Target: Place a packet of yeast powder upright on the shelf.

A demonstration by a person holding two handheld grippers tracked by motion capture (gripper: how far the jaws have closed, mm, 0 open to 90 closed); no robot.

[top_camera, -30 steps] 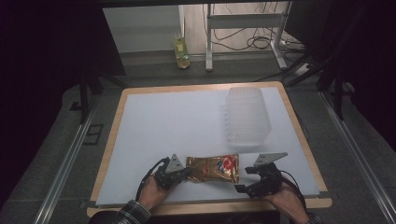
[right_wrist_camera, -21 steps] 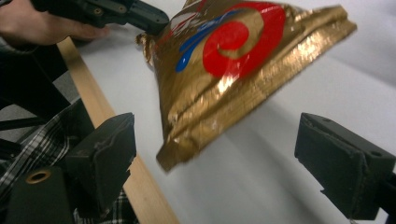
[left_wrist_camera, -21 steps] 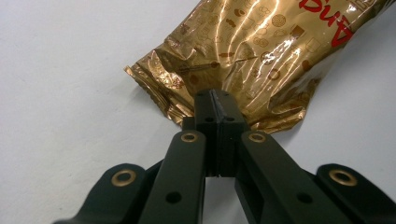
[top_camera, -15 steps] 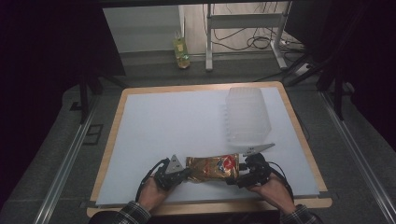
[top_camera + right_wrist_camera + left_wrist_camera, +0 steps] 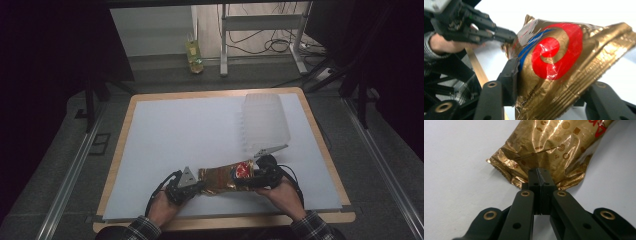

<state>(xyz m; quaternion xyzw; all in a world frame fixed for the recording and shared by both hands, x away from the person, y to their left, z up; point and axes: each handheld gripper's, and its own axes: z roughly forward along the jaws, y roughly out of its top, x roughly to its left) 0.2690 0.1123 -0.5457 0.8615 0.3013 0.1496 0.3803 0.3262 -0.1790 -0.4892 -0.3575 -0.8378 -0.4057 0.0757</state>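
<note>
where jaws pinch, gold snack bag (image 5: 549, 147) crimped seam

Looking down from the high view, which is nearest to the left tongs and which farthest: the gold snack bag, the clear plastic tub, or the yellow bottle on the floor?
1. Gold snack bag: clamped in the left tongs.
2. Clear plastic tub: farther back, on the table's right.
3. Yellow bottle: on the floor beyond the table.

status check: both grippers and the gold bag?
Left gripper shut on crinkled gold foil snack bag, at its end seam. Right gripper has just been closing, pressing the bag's other end. Clear ribbed plastic container stands beyond, not in the way.
</note>
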